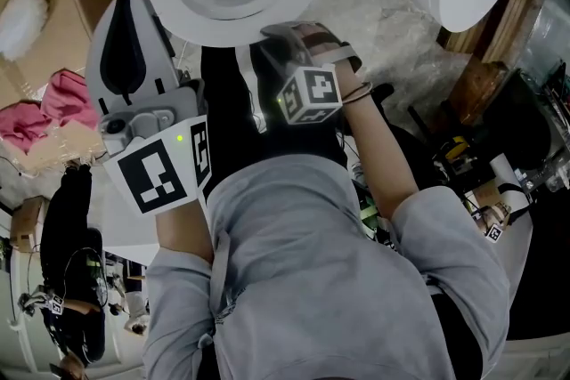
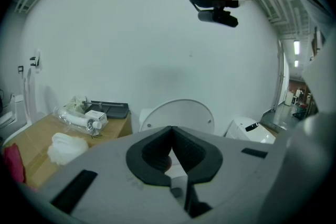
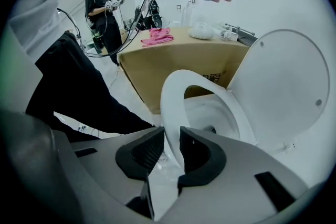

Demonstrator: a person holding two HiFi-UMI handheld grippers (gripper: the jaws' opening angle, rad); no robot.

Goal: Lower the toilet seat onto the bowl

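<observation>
Right hand-held gripper (image 3: 171,132) points steeply down with its jaws closed on the front rim of the toilet seat (image 3: 169,97), one pad on each face of the white ring. The seat stands tilted, partway between the upright lid (image 3: 283,81) behind it and the bowl (image 3: 207,113) below, its front lifted clear of the bowl. Left hand-held gripper (image 2: 171,129) is held up off to the side, jaws together with nothing between them, aimed toward the white wall (image 2: 131,50). A cardboard box (image 3: 173,63) stands beside the toilet with a pink cloth (image 3: 157,35) on top.
</observation>
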